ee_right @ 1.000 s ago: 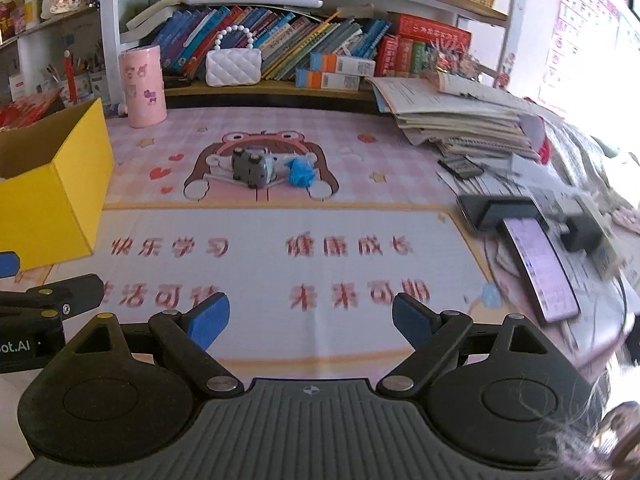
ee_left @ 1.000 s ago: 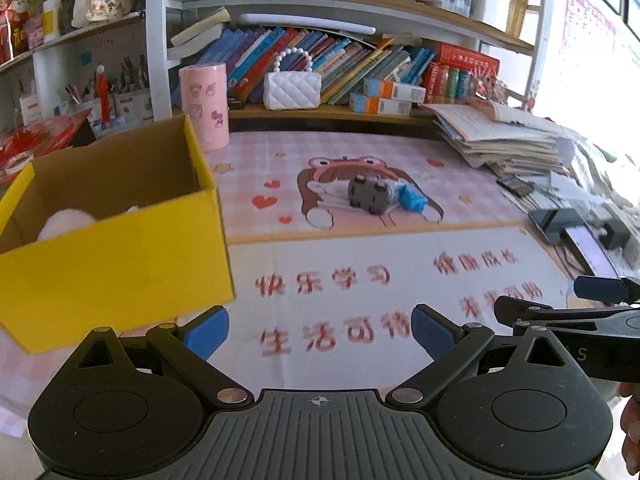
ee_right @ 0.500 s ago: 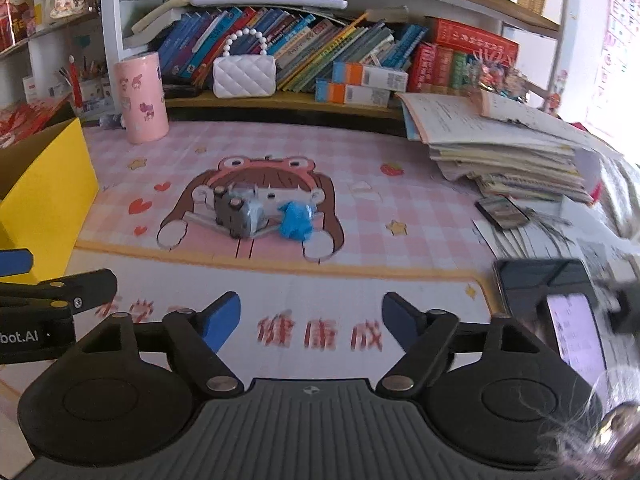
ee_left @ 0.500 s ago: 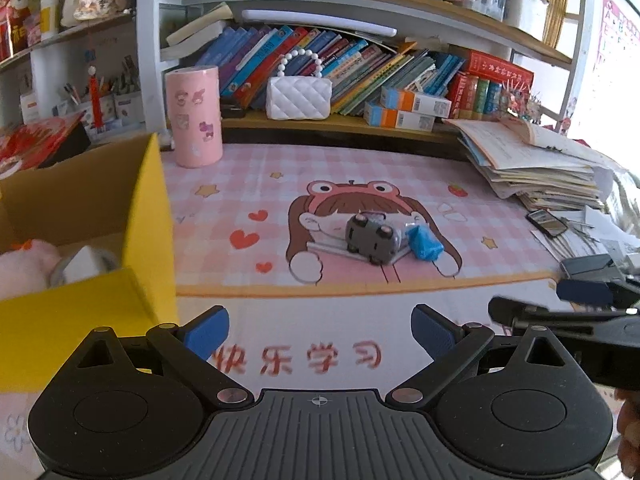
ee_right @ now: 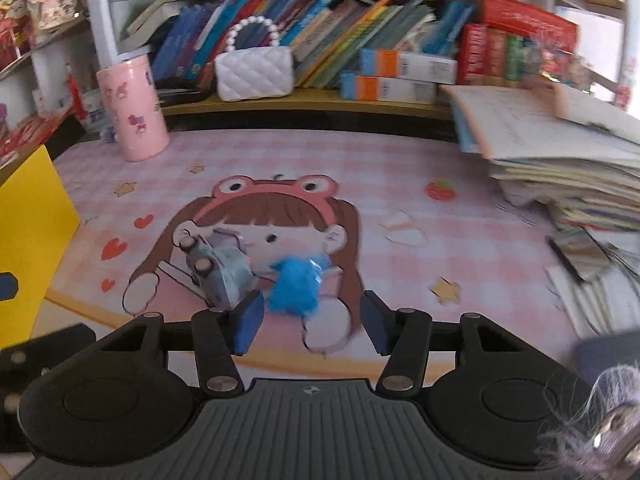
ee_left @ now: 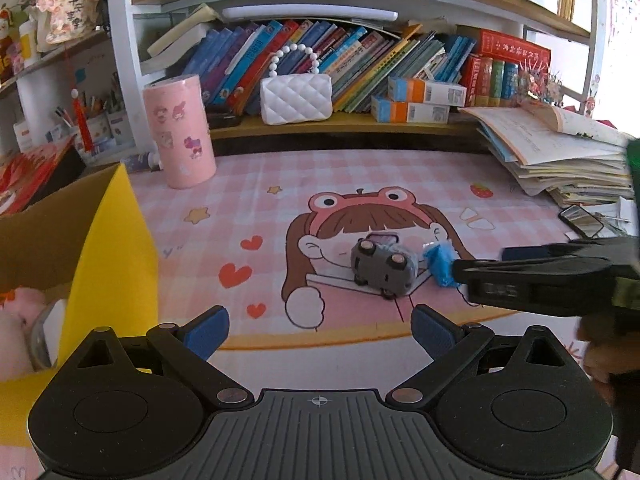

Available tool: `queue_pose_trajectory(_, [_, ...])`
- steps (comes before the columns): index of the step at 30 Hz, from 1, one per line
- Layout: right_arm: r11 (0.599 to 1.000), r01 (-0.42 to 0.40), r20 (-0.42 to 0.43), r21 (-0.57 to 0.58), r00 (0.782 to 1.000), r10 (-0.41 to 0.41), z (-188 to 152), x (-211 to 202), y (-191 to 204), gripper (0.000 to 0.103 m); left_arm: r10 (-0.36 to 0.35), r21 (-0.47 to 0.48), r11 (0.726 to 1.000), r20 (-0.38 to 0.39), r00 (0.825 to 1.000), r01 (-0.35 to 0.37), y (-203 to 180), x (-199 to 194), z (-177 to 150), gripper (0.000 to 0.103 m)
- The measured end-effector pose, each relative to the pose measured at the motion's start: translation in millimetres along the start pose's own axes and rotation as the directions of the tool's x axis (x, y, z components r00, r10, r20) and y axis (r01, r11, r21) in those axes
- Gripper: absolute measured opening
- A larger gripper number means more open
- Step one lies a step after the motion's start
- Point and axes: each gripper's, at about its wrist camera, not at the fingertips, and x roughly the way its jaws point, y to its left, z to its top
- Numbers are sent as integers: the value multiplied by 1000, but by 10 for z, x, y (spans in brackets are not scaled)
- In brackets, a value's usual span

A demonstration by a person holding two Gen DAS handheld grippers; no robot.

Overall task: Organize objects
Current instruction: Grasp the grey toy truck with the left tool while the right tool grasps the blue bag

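Both grippers now sit much closer to the shelf end of the desk than a second ago. The right gripper (ee_right: 310, 326) reaches the blue fluffy toy (ee_right: 298, 288), and its jaws are closing, narrower than before, with the toy just ahead of them, seemingly untouched through the blur. The yellow box (ee_left: 108, 264) slides toward the left gripper (ee_left: 320, 330) view's left edge.

Beside the one yellow box (ee_left: 108, 256) lie one grey toy car (ee_left: 382, 268) and one blue fluffy toy (ee_right: 298, 286); behind stand one pink canister (ee_left: 180, 132), one white quilted purse (ee_left: 296, 96), two orange-and-blue cartons (ee_left: 416, 100).
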Motion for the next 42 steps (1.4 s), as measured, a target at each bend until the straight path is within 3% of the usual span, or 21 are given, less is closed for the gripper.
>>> queue_pose_trajectory(8, [999, -20, -83, 34, 996, 22, 138, 488, -8, 42, -19, 29, 999, 0, 1000, 19, -110, 156, 109, 99])
queue_pose_trajectory(11, [1000, -17, -89, 16, 996, 19, 153, 563, -36, 29, -28, 42, 999, -6, 1000, 28, -164, 264, 134, 99])
queue_pose_trajectory(12, [1000, -25, -93, 8, 995, 26, 167, 574, -44, 28, -29, 45, 999, -11, 1000, 29, -183, 310, 146, 99])
queue_pose_trajectory(19, [997, -28, -4, 66, 1000, 29, 227, 169, -321, 28, -70, 48, 996, -36, 997, 72, -362, 712, 247, 97])
queue_pose_trajectory(24, [992, -28, -11, 126, 999, 30, 68, -117, -461, 28, -94, 74, 992, -81, 992, 100, -459, 998, 275, 78])
queue_pose_trajectory(29, [990, -16, -25, 141, 999, 20, -105, -329, -465, 28, -86, 108, 989, -92, 992, 96, -489, 1166, 286, 72])
queue_pose_trajectory(31, [989, -16, -34, 147, 999, 21, -153, -389, -451, 28, -91, 114, 988, -98, 991, 102, -476, 1215, 279, 64])
queue_pose_trajectory(36, [990, 8, -50, 140, 999, -1, -267, -526, -371, 27, -101, 92, 990, -79, 992, 109, -390, 1127, 236, 61])
queue_pose_trajectory(42, [992, 8, -71, 124, 997, 1, -408, -679, -172, 27, -168, -5, 986, -18, 986, 168, -169, 549, 179, 61])
